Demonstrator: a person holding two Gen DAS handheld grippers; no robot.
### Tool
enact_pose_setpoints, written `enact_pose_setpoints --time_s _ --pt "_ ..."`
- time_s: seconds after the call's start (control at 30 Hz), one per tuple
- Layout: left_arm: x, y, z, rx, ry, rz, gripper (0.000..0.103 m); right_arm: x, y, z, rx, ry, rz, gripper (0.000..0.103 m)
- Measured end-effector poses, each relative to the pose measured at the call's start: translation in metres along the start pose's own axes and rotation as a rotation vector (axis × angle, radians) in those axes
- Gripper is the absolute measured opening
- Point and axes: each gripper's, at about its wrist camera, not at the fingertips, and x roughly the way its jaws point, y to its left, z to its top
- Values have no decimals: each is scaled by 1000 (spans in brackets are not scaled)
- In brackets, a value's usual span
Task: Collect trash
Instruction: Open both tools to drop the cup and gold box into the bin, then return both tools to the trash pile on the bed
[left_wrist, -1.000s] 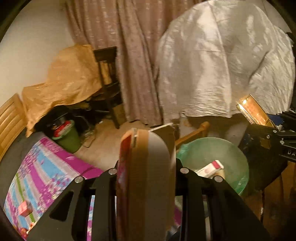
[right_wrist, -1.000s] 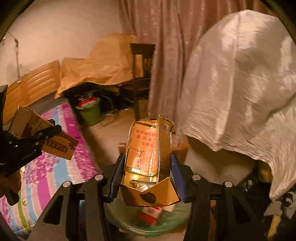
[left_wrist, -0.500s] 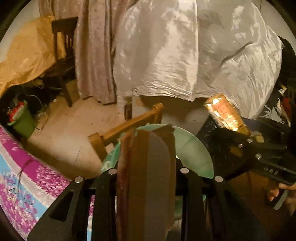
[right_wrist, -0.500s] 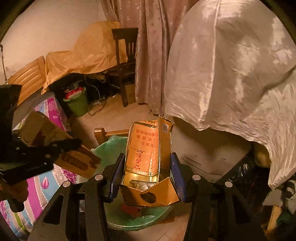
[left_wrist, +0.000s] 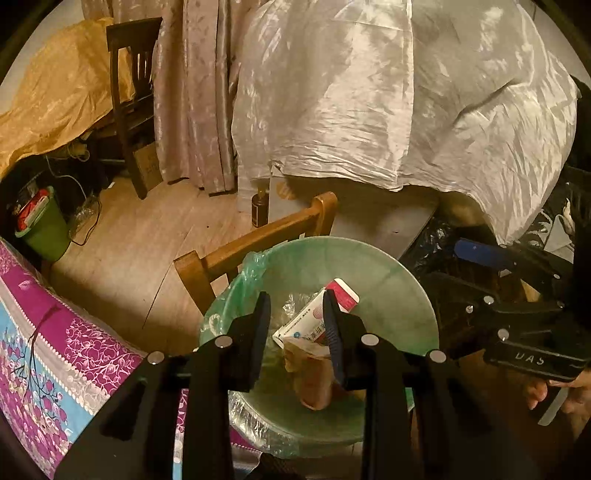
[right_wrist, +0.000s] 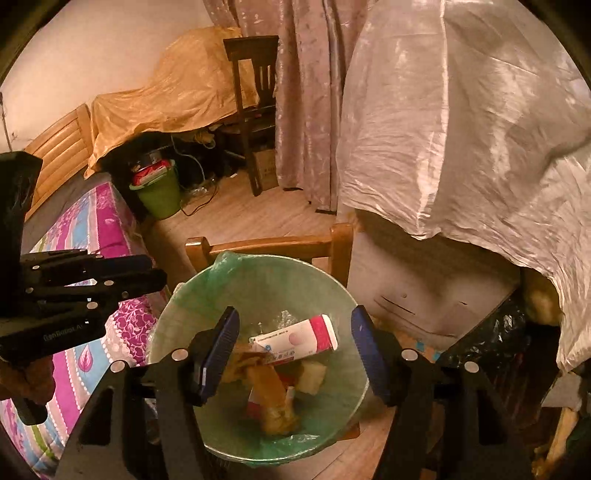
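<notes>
A round bin lined with a green bag (left_wrist: 388, 273) (right_wrist: 266, 273) stands right below both grippers. In it lie a white and red carton (left_wrist: 314, 314) (right_wrist: 295, 338) and brown and gold cardboard boxes (left_wrist: 314, 380) (right_wrist: 273, 391). My left gripper (left_wrist: 295, 317) is open and empty over the bin's near side. My right gripper (right_wrist: 291, 350) is open wide and empty over the bin's middle. The right gripper shows at the right of the left wrist view (left_wrist: 517, 288), and the left gripper at the left of the right wrist view (right_wrist: 85, 280).
A wooden chair back (left_wrist: 255, 236) (right_wrist: 269, 243) stands just behind the bin. A bed with a purple and blue cover (left_wrist: 44, 332) (right_wrist: 92, 229) lies at the left. A white sheet (left_wrist: 406, 103) covers furniture behind. A small green bin (left_wrist: 44, 229) and a dark chair (right_wrist: 255, 110) stand farther back.
Both grippers opened and let go of their cardboard boxes, which now lie in the lined bin. Both grippers moved in over the bin.
</notes>
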Motion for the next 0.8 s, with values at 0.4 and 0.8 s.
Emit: enact_pose_setpoints --time_s 0.4,0.8 --pt "-21 8 -8 -9 -64 78 29 -19 5 2 11 -61 9 64" --pt "-108 72 -77 -160 -285 348 53 -68 94 -21 -51 -347 67 63"
